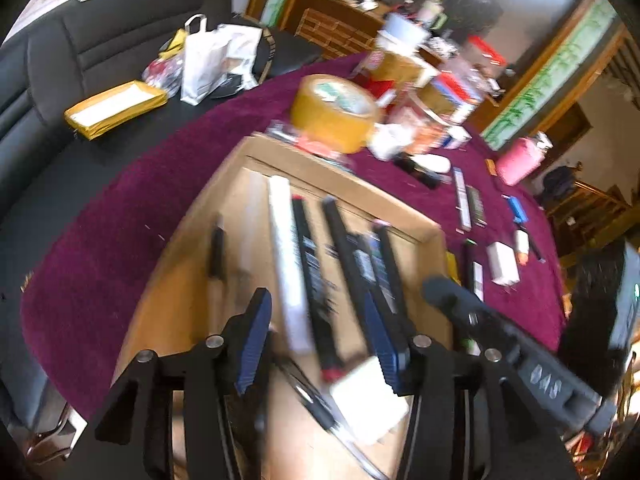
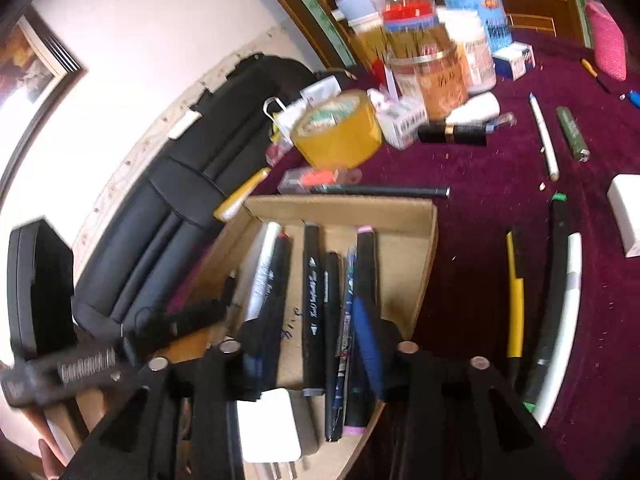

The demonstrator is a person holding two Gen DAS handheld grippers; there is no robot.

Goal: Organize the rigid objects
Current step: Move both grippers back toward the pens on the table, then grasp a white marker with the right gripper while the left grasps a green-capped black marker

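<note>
Two grippers over cardboard tray, both w/ jaws apart, nothing clamped. No earlier pic, so only current state given.

Biggest first: maroon cloth covers tabletop, dark sofa behind. Tray sits on cloth, open-top, near table edge. Tape roll, tan, just beyond tray's far wall, w/ jars and boxes cluttered behind it.

Inside tray: markers and pens lying side by side lengthwise, a white one at left of row, pink-capped black one at right. White charger plug at tray's near end, prongs toward cam.

Left gripper: blue pads spread, hovering above pen row, no contact visible. Right gripper: likewise spread over pens; motion blur, contact w/ pens unclear.

Outside tray on cloth, right side: yellow pen, white marker, white box, pink case further out.
</note>
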